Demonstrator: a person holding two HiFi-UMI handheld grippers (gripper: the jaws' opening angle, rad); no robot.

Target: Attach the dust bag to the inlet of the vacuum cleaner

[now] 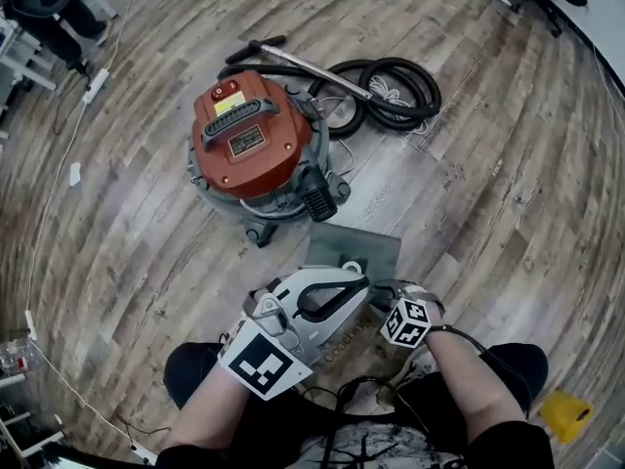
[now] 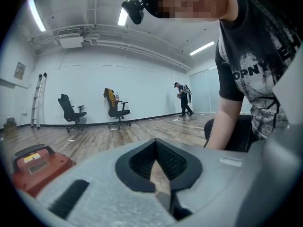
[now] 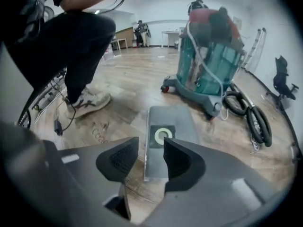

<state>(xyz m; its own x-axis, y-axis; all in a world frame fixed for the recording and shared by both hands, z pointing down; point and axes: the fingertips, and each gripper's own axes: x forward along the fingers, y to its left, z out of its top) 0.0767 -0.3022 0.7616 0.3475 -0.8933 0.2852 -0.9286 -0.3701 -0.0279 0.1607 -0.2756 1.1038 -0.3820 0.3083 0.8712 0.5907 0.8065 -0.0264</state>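
The vacuum cleaner (image 1: 249, 140), with a red lid and a teal drum (image 3: 208, 56), stands on the wood floor; its red lid (image 2: 35, 167) also shows low at the left of the left gripper view. Flat on the floor just in front of it lies the grey dust bag (image 1: 356, 247), whose collar ring (image 3: 163, 135) faces up. My right gripper (image 3: 150, 157) hangs open above the near end of the bag (image 3: 165, 174), touching nothing. My left gripper (image 2: 156, 160) is shut and empty, pointing roughly level away from the bag. Both grippers (image 1: 356, 291) hover close together over the bag's near edge.
A black hose (image 1: 386, 91) lies coiled behind the vacuum with a metal wand (image 1: 312, 71) across it. A thin cable (image 1: 59, 164) runs along the floor at left. Office chairs (image 2: 71, 112) and a distant person (image 2: 184, 98) stand by the far wall. My shoe (image 3: 87, 103) is left of the bag.
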